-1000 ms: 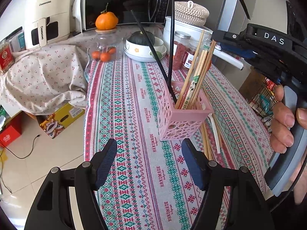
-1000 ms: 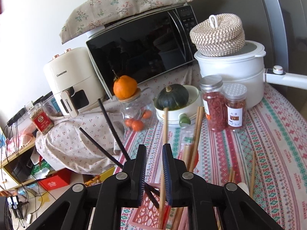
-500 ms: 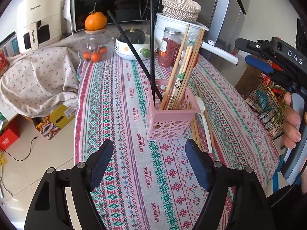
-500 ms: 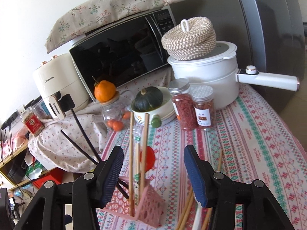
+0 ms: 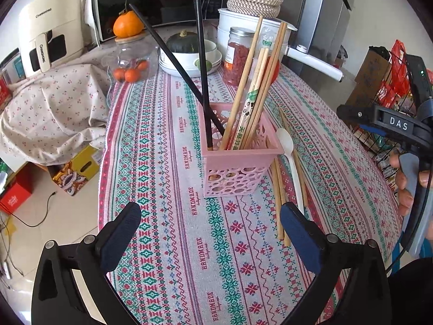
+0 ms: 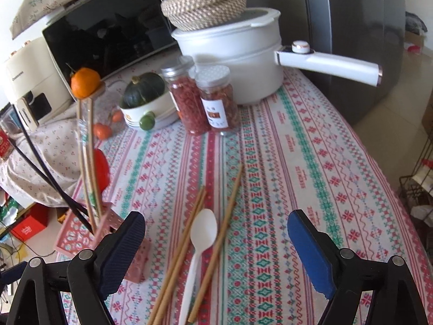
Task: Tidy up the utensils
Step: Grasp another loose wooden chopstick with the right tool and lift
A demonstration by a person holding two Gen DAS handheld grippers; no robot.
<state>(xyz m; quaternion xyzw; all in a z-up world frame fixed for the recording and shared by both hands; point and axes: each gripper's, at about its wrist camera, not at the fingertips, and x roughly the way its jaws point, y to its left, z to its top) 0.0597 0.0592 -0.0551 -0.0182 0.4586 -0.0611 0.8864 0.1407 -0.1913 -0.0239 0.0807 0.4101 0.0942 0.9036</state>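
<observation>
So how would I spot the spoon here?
Find the pink basket on the patterned tablecloth. Right beside it, loose wooden chopsticks lie flat. The white plastic spoon lies among them, the only white, round-bowled piece.

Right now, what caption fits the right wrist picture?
Open right gripper above a white spoon and wooden chopsticks beside the pink basket.
</observation>
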